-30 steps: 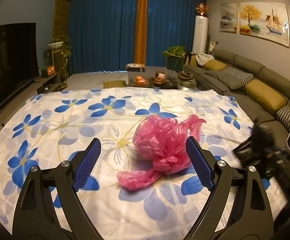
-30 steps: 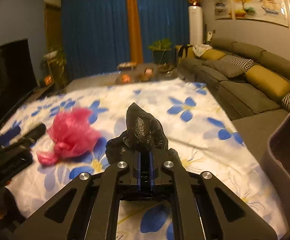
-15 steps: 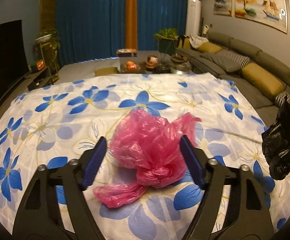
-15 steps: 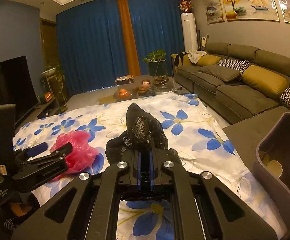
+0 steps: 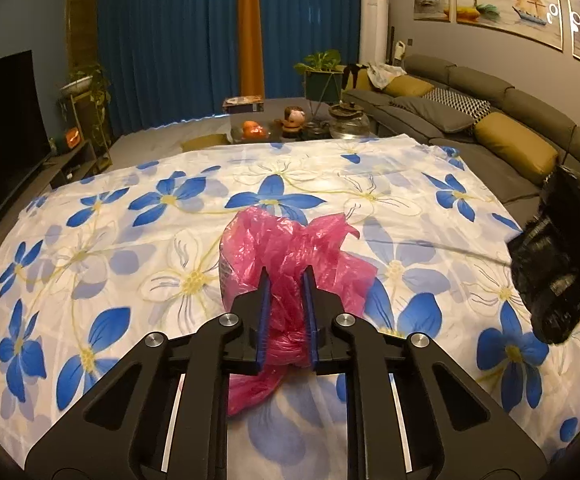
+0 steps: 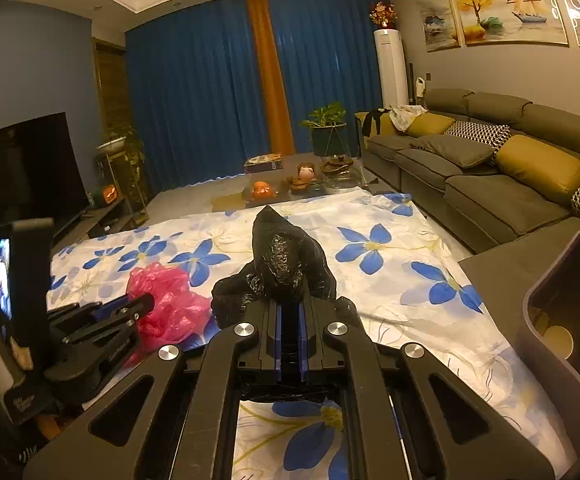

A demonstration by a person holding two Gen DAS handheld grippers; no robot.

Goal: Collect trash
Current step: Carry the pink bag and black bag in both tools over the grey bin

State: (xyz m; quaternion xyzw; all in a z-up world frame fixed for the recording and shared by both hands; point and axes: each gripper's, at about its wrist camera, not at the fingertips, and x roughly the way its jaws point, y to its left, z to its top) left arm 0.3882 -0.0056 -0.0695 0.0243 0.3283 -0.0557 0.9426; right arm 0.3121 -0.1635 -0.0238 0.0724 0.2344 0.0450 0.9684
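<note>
A crumpled pink plastic bag (image 5: 290, 256) lies on a white sheet printed with blue flowers (image 5: 138, 232), near the sheet's middle, as the left gripper (image 5: 286, 280) closes its blue-padded jaws on the bag's knotted bunch, the plastic already squeezed between them. Just to the right of the pink bag, the right gripper (image 6: 288, 300) has its jaws pressed together on a black plastic bag (image 6: 286, 256), held up clear of the sheet. A grey bin (image 6: 561, 312) stands off the sheet's right edge, with a paper cup (image 6: 557, 340) lying inside. Beyond the sheet's far edge sits a low table (image 5: 290, 120) crowded with ornaments and a glass teapot, backed by blue curtains (image 5: 178, 40); a grey sofa with yellow cushions (image 5: 489, 136) runs along the sheet's right side.
</note>
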